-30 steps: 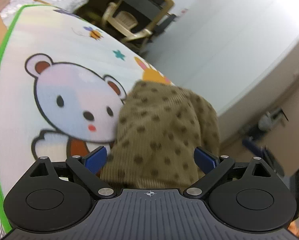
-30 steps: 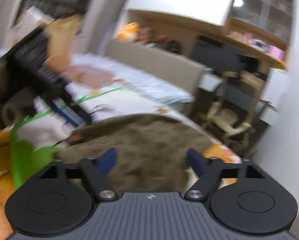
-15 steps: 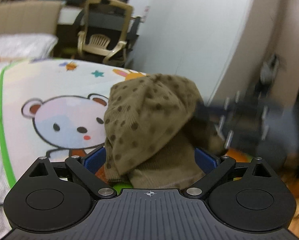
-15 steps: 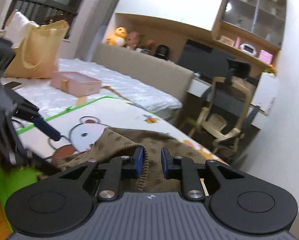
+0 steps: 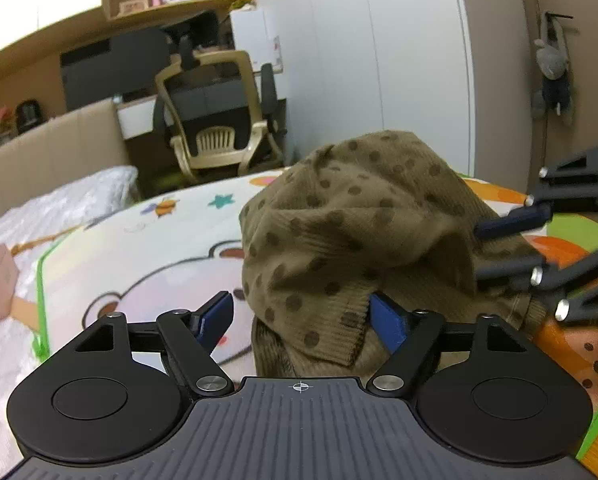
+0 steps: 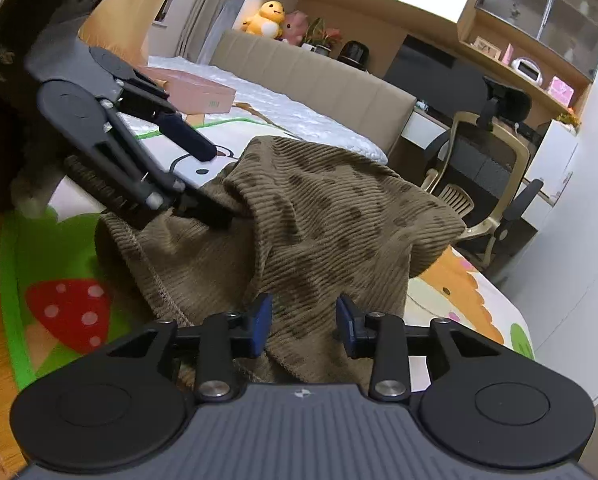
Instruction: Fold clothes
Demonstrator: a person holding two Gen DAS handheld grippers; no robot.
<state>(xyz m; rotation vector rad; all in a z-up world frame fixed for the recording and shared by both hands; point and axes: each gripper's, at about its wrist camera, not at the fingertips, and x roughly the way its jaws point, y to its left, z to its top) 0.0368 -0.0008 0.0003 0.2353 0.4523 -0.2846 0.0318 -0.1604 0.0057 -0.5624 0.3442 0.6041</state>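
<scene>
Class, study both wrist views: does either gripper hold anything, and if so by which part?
Neither pinches it yet. The brown dotted garment lies bunched between both pairs of jaws: the left gripper is closing on a ribbed edge, while the right gripper is opening.

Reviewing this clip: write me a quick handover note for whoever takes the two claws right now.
Left claw: closing, garment between its pads, not yet pinched.
Right claw: opening, cloth lying between the pads, no firm grip visible.
Garment: brown dotted knit, bunched in a heap on the cartoon mat over the bed.
Done: nothing neat yet; no flat fold shows.
Left: get a grip on an edge with each claw, spread the garment flat on the mat, then fold it.
</scene>
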